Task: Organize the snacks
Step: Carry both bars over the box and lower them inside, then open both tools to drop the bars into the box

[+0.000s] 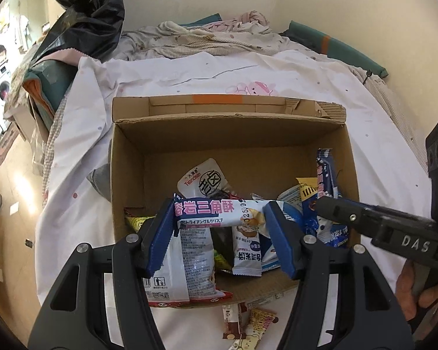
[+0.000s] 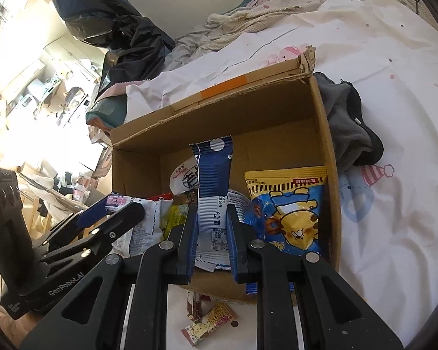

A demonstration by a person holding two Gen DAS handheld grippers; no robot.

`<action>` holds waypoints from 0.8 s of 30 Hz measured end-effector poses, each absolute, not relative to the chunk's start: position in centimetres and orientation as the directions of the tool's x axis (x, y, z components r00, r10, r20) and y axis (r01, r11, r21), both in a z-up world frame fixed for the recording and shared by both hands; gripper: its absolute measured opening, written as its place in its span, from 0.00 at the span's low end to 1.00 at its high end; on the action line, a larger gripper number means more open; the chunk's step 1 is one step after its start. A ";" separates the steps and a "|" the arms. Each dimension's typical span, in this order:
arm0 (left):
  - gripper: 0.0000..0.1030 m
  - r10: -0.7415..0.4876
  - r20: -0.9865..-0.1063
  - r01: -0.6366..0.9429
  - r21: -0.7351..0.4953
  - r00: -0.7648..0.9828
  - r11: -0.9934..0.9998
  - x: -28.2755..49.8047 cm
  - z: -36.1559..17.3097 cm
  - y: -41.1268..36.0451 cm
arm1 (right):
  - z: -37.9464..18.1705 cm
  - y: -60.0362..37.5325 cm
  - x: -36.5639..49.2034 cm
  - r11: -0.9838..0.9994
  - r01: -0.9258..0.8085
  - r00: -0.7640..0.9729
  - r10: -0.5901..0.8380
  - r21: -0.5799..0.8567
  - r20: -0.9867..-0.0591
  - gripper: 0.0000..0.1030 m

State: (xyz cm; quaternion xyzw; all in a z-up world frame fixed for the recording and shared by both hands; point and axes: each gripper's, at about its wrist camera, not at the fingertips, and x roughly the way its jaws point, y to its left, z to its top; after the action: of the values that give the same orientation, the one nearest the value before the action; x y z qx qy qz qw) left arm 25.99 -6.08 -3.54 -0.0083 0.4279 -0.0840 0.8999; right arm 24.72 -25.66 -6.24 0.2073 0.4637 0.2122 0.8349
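An open cardboard box (image 1: 230,119) (image 2: 219,108) sits on a white bedsheet with several snack packets inside. My left gripper (image 1: 219,213) (image 2: 122,213) hovers over the box's near left part, shut on a white snack packet with purple lettering (image 1: 207,208) (image 2: 143,218) that hangs folded between its blue pads. My right gripper (image 2: 212,215) (image 1: 321,207) hovers over the near right part, shut on a blue-and-white packet (image 2: 213,175) (image 1: 325,175) that stands upright. A yellow-and-blue bear cookie bag (image 2: 289,210) leans against the box's right wall. A white pouch (image 1: 204,178) (image 2: 184,175) lies further back.
Small loose snacks (image 1: 248,323) (image 2: 210,318) lie on the sheet in front of the box. A grey cloth (image 2: 347,128) sits against the box's right side. A black plastic bag (image 1: 84,14) and crumpled bedding (image 1: 204,38) lie behind. A person's hand (image 1: 417,291) holds the right gripper.
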 end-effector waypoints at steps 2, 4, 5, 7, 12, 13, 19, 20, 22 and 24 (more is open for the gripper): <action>0.58 -0.163 -0.768 0.140 -0.096 0.619 0.985 26.0 -3.5 -6.0 | -6.6 -25.6 24.8 0.825 -0.153 0.470 0.546 0.545 -0.694 0.19; 0.58 -0.162 -0.768 0.138 -0.097 0.620 0.986 25.9 -3.5 -6.0 | -6.9 -25.6 24.8 0.826 -0.144 0.464 0.543 0.545 -0.700 0.19; 0.58 -0.163 -0.768 0.139 -0.097 0.619 0.986 25.9 -3.5 -6.1 | -7.0 -25.6 24.8 0.828 -0.143 0.465 0.540 0.543 -0.701 0.19; 0.58 -0.160 -0.768 0.137 -0.095 0.620 0.986 25.9 -3.5 -6.1 | -6.9 -25.5 24.7 0.829 -0.145 0.468 0.539 0.541 -0.700 0.20; 0.65 -0.170 -0.774 0.129 -0.115 0.610 0.985 25.7 -3.6 -5.8 | -6.9 -25.8 24.8 0.820 -0.132 0.473 0.546 0.557 -0.692 0.22; 0.69 -0.176 -0.777 0.126 -0.125 0.604 0.984 25.6 -3.7 -5.7 | -6.9 -25.8 24.8 0.818 -0.129 0.477 0.547 0.560 -0.689 0.22; 0.96 -0.178 -0.760 0.088 -0.158 0.625 0.984 25.2 -3.2 -4.9 | -6.7 -26.4 24.8 0.809 -0.117 0.491 0.552 0.576 -0.674 0.29; 0.96 -0.192 -0.756 0.086 -0.178 0.626 0.980 25.1 -3.1 -4.6 | -6.7 -26.5 24.8 0.804 -0.114 0.493 0.556 0.583 -0.670 0.34; 0.96 -0.212 -0.747 0.090 -0.201 0.630 0.976 25.0 -2.9 -4.4 | -6.5 -26.6 24.7 0.803 -0.116 0.505 0.554 0.584 -0.662 0.54; 0.96 -0.207 -0.738 0.086 -0.200 0.642 0.976 24.8 -2.6 -4.2 | -6.2 -26.6 24.5 0.805 -0.126 0.514 0.553 0.580 -0.656 0.55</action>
State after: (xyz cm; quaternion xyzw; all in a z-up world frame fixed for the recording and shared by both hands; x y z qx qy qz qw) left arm 24.76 -4.16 -2.64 -0.0732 0.4151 -0.0812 0.9032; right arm 24.52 -26.57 -6.15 0.2376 0.4493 0.2026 0.8370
